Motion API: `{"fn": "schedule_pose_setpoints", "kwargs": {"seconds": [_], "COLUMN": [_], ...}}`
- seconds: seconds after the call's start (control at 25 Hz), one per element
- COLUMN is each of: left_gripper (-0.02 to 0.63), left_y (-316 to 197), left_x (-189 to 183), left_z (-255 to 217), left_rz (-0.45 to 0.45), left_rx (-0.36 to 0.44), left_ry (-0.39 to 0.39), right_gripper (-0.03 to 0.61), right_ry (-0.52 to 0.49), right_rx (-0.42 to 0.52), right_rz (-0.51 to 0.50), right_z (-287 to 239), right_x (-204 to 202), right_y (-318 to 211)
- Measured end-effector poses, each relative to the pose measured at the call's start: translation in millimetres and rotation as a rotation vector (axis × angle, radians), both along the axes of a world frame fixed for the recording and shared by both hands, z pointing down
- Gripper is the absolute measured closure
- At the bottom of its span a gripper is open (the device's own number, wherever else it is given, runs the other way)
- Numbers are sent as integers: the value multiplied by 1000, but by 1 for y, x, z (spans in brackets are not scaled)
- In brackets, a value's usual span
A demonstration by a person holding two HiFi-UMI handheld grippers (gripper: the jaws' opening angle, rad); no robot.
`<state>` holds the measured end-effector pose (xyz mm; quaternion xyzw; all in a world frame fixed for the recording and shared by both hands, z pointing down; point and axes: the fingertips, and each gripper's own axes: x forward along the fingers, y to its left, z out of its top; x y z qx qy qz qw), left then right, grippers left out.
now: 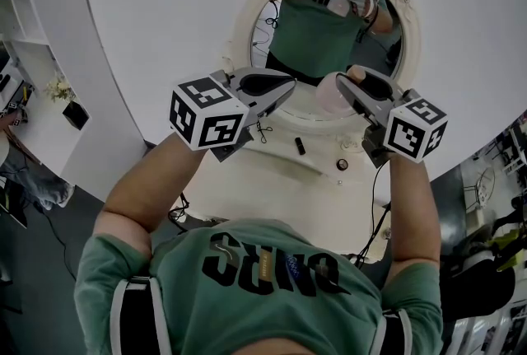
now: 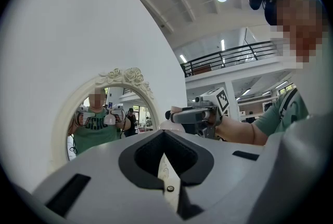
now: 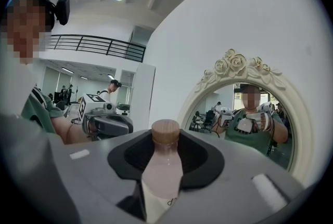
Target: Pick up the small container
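Observation:
The small container is a pale pink bottle with a round wooden cap. It stands upright between the jaws of my right gripper, which is shut on it. The head view shows the container lifted in front of the mirror, in the right gripper. Level with it on the left, my left gripper has its jaws together and nothing in them. In the left gripper view, only a thin slit shows between the left gripper's jaws.
An oval mirror with a cream rose-carved frame hangs on the white wall and reflects the person and both grippers. A cream dressing table below it carries a small dark object and a round knob. Cables hang beside it.

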<state>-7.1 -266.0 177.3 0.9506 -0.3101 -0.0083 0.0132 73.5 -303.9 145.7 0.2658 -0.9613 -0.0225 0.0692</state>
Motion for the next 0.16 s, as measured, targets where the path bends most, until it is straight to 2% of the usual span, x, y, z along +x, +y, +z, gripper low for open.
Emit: {"fn": "schedule_pose_setpoints", "kwargs": {"seconds": [0.16], "left_gripper": [612], "left_y": [-1], "left_x": [0], "left_z": [-1], "left_rz": [-3], "left_rx": [2], "left_ry": [0], "right_gripper": [434], "right_ry": [-2], "right_rx": [2], "right_rz": [-5], "right_z": [-2], "right_x": [0], "right_y": [0]}}
